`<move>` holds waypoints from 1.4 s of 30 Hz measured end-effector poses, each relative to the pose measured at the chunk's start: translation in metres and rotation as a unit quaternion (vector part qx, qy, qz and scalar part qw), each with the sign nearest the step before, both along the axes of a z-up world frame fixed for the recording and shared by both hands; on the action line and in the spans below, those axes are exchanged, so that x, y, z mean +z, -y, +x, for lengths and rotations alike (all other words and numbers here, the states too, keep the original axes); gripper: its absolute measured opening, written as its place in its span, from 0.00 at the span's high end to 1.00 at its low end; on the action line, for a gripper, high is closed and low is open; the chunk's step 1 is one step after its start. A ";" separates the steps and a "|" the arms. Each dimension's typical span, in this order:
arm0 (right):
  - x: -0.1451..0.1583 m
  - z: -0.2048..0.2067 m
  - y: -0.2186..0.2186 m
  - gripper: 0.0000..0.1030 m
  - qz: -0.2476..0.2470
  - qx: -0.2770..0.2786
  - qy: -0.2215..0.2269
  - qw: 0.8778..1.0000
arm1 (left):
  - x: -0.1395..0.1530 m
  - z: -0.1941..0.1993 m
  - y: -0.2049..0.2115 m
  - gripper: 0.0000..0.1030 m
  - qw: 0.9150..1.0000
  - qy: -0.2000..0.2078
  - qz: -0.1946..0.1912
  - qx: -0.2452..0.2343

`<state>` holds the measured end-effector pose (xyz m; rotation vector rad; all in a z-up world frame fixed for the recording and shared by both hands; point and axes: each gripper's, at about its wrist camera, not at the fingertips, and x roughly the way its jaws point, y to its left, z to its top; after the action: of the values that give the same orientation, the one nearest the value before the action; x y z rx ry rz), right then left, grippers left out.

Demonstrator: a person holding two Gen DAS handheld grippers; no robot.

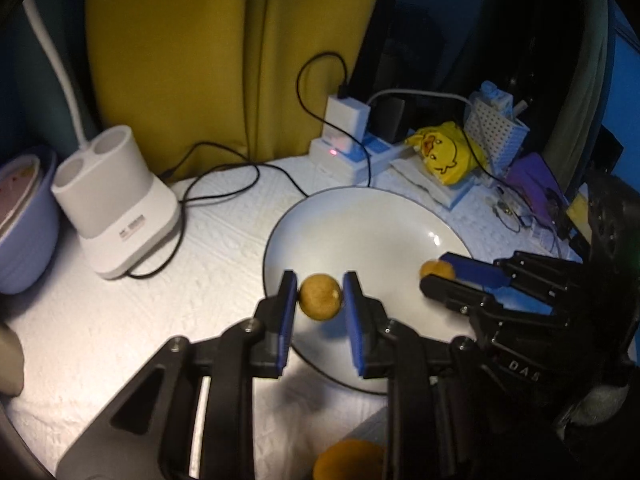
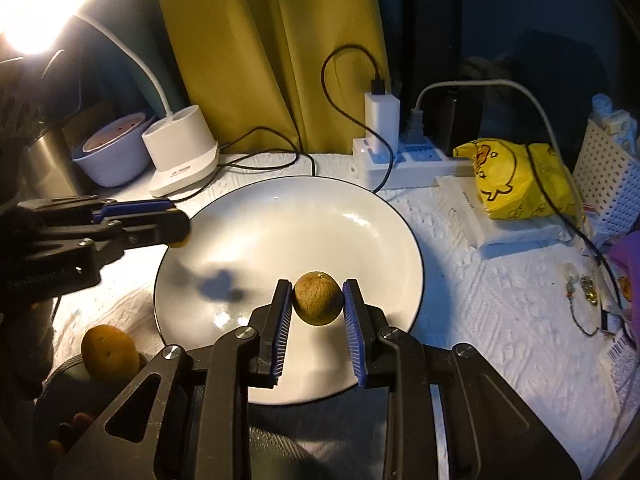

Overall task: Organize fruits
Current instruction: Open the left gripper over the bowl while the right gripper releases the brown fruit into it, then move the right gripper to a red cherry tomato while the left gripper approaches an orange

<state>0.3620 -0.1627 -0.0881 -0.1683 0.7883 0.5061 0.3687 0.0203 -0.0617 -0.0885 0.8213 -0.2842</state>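
This is looking like a lived-in corner of a home, a desk or side table in a bedroom rather than a kitchen. A mustard curtain [image 2: 272, 56] is hanging behind the white textured cloth [image 2: 480, 280] covering the table. A white desk lamp [image 2: 182, 156] is shining from the left, and a power strip [image 2: 404, 162] with chargers plugged in is sitting at the back, cables trailing. A yellow duck-print bag [image 2: 516, 180], a lavender bowl [image 2: 114, 156] and a white perforated basket [image 2: 608, 176] are crowding the edges. A white plate [image 2: 280, 224] is sitting in the middle.
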 end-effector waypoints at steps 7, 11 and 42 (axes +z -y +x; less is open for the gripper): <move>0.004 0.003 0.000 0.70 0.001 -0.007 0.007 1.000 | 0.001 0.000 -0.001 0.75 1.000 0.003 -0.003 0.010; 0.012 -0.003 0.004 0.70 0.004 -0.015 0.017 1.000 | 0.010 -0.008 -0.006 0.73 1.000 0.012 -0.007 0.019; 0.062 -0.129 0.040 0.70 0.011 -0.022 0.065 0.998 | 0.064 -0.158 0.006 0.58 0.996 0.080 -0.014 0.023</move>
<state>0.2332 -0.2031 -0.0262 -0.1606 0.6584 0.4578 0.2103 0.0139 0.0027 -0.1097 0.6545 -0.2570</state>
